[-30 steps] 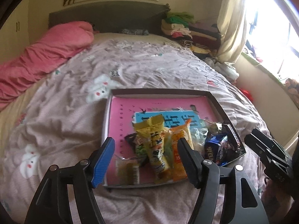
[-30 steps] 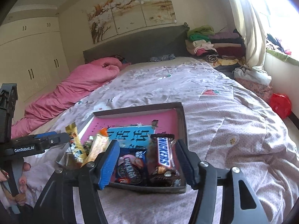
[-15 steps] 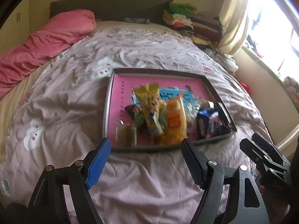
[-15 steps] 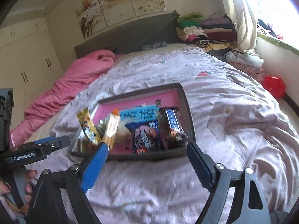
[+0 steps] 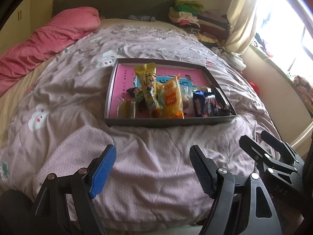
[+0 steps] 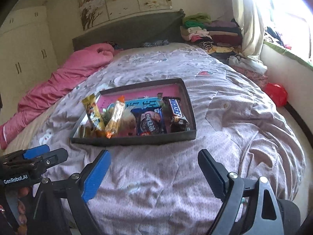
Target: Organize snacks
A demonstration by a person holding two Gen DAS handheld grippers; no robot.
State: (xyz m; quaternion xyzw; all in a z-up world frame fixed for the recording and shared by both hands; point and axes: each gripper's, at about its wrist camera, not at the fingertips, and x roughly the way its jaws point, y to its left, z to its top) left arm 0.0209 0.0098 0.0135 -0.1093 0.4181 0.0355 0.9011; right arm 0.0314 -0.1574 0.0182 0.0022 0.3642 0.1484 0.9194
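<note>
A second ago both tongs were right over the tray (image 5: 170, 121), with snacks showing between their tips. Now both have pulled back toward the near edge of the bed (image 5: 156, 166), and the tray sits farther away in both views. The left tongs (image 5: 150, 168) have opened a bit wider and hold nothing. The right tongs (image 6: 154, 173) were half closed around the candy bar (image 6: 176, 108); their jaws have just been opening, nothing is between them now, and the candy bar lies in the tray.

The tray is dark with a pink bottom. It rests on the bed, and all the snacks sit in its near half. A yellow packet (image 5: 148, 86) and an orange packet (image 5: 173, 99) lean up in the middle. A blue cookie pack (image 6: 150, 122) lies next to the candy bar at the right side. A small pale pack (image 5: 127, 108) lies at the left.

The bed has a light purple quilt with little white bunnies. A pink blanket (image 5: 52, 37) is bunched up along the left side. A dark headboard (image 6: 133, 29) stands behind, with pictures (image 6: 125, 0) on the wall above it. Folded clothes (image 6: 207, 32) are piled in the far corner by a pale curtain (image 5: 242, 17) and a bright window. White cupboards (image 6: 23, 45) stand on the left.
</note>
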